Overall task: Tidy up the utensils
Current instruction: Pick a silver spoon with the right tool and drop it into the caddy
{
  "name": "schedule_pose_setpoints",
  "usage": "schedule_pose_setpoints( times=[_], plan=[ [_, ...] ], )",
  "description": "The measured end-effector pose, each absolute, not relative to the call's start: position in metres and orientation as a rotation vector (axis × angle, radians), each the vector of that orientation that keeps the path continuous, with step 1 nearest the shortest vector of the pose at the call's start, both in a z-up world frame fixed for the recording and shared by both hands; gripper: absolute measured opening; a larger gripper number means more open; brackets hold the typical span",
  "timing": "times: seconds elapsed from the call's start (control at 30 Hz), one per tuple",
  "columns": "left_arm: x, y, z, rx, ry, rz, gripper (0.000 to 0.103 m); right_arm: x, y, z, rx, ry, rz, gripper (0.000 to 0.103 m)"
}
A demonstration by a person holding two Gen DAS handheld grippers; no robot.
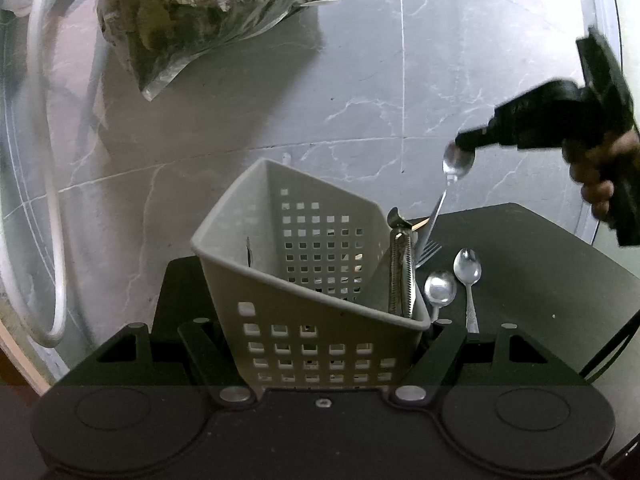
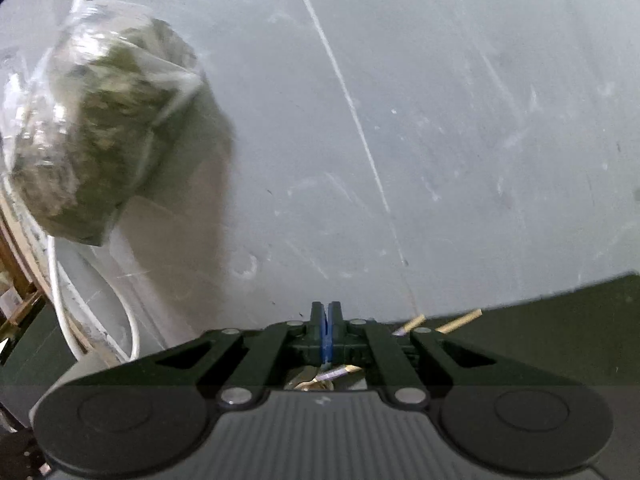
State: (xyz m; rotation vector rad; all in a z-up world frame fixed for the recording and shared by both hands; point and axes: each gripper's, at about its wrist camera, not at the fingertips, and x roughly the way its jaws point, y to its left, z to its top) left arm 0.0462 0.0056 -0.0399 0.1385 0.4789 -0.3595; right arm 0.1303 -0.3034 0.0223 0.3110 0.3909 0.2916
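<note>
Your left tongs are clamped on the grey basket, one finger on each side of its near end, and the basket tilts on the black table. Inside it, at the right corner, a ridged metal tool leans upright against the wall.

Your right tongs are pressed together on the bowl of a spoon, which hangs handle-down in the air above the table, to the right of the basket. In the right wrist view the blue pads meet with no gap showing; the spoon itself is hidden there. Your hand grips the handle of that tool at the right edge.

Just right of the basket, a fork lies on the table with its tines toward you, partly behind the hanging handle. Two more spoons lie nearer you: one just beside the basket wall, another a little further right.

Behind everything is a grey marbled wall. A clear bag of dark green stuff hangs at upper left, with a white hose looping down the left edge.
</note>
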Motion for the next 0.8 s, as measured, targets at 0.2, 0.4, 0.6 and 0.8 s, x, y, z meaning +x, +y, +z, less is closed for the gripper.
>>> schedule_pose_setpoints(
  times=[0.2,0.4,0.6,0.8],
  plan=[
    [0.046,0.006,-0.041,0.138,0.471,-0.363,0.076,0.097,-0.278,0.085,0.198,0.234,0.387,0.001],
    [0.045,0.007,-0.041,0.136,0.47,-0.362,0.076,0.077,-0.23,0.128,0.092,0.124,0.58,0.001],
    [0.045,0.007,-0.04,0.13,0.47,-0.358,0.076,0.077,-0.165,0.098,-0.108,0.152,0.693,0.001],
    [0.045,0.006,-0.04,0.128,0.469,-0.351,0.076,0.059,-0.121,0.062,-0.316,0.156,0.734,0.001]
  ],
)
